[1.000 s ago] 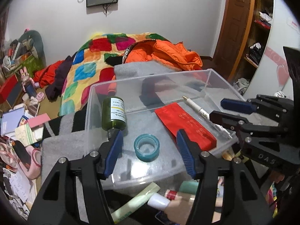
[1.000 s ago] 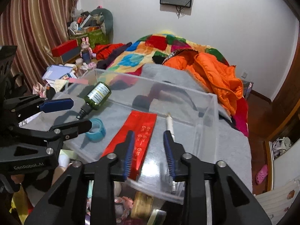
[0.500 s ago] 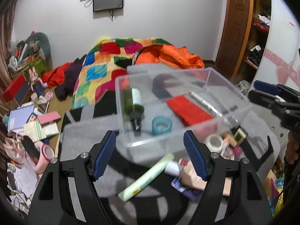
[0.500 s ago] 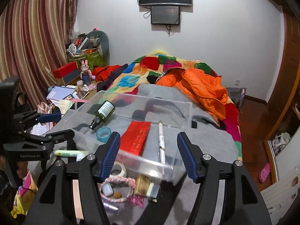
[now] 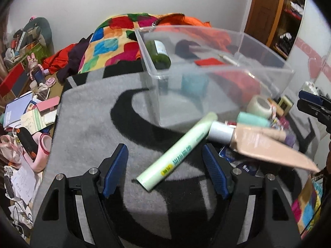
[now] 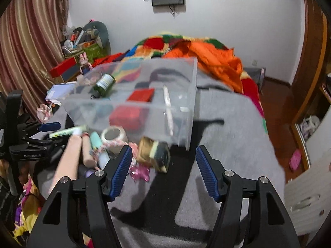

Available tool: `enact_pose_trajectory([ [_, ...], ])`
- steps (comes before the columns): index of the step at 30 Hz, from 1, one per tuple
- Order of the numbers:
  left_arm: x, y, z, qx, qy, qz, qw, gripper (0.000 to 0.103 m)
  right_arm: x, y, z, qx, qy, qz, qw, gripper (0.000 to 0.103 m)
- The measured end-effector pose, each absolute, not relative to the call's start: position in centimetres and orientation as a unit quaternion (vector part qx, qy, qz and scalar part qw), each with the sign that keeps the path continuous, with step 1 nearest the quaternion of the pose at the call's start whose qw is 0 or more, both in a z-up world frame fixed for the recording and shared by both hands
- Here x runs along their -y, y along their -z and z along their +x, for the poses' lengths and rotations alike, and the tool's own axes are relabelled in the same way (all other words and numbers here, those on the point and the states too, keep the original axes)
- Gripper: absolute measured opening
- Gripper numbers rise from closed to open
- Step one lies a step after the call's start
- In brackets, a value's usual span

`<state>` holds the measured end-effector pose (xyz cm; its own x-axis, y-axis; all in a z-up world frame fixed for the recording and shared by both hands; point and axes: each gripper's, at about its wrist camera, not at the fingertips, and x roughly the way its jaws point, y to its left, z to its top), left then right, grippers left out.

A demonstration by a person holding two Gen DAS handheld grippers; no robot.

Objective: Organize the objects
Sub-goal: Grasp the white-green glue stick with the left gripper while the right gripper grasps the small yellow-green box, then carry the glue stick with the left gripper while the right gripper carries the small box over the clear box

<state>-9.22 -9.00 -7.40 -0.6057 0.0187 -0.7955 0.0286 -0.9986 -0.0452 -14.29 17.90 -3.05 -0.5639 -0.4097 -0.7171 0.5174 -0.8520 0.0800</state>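
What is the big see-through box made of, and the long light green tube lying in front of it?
The big see-through box looks like clear, glossy hard plastic: you can see the dark green bottle and red packet through its walls. The long light green tube seems to be smooth plastic with a soft sheen and printed lettering, though coated card can't be ruled out.

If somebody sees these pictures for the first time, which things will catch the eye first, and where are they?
First comes the clear plastic bin on the grey blanket, with a green bottle and a red packet inside it. In front of the bin lies a pale green tube, between the open fingers of the left hand-held gripper. Behind everything, the orange jacket glows on the bed.
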Motion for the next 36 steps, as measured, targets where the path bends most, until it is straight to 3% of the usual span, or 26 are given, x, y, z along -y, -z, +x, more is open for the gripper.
enact_pose_trajectory([
  [1,8.8,7.4,-9.1,-0.021,0.898,0.439,0.003,0.074,-18.0,3.5,-14.5,-0.066,0.881,0.391,0.259,0.060],
  [4,8.5,7.3,-9.1,-0.023,0.902,0.431,0.007,0.055,-18.1,4.6,-14.8,-0.057,0.875,0.405,0.260,0.058],
  [6,8.2,7.2,-8.8,-0.020,0.905,0.425,0.008,0.047,-17.9,5.1,-14.8,-0.057,0.872,0.409,0.261,0.041],
  [9,7.0,7.0,-8.0,0.007,0.909,0.417,0.015,0.035,-17.8,5.2,-15.0,-0.051,0.869,0.411,0.270,0.027],
  [12,6.2,6.8,-6.9,0.015,0.909,0.417,0.008,0.024,-17.8,5.2,-15.0,-0.042,0.869,0.408,0.277,0.018],
  [15,6.0,6.6,-5.8,0.008,0.904,0.427,-0.004,0.015,-17.9,5.2,-15.1,-0.035,0.870,0.406,0.277,0.016],
  [36,6.3,6.4,-6.5,-0.004,0.901,0.433,-0.009,0.015,-20.2,1.6,-13.2,-0.016,0.889,0.363,0.279,0.015],
])
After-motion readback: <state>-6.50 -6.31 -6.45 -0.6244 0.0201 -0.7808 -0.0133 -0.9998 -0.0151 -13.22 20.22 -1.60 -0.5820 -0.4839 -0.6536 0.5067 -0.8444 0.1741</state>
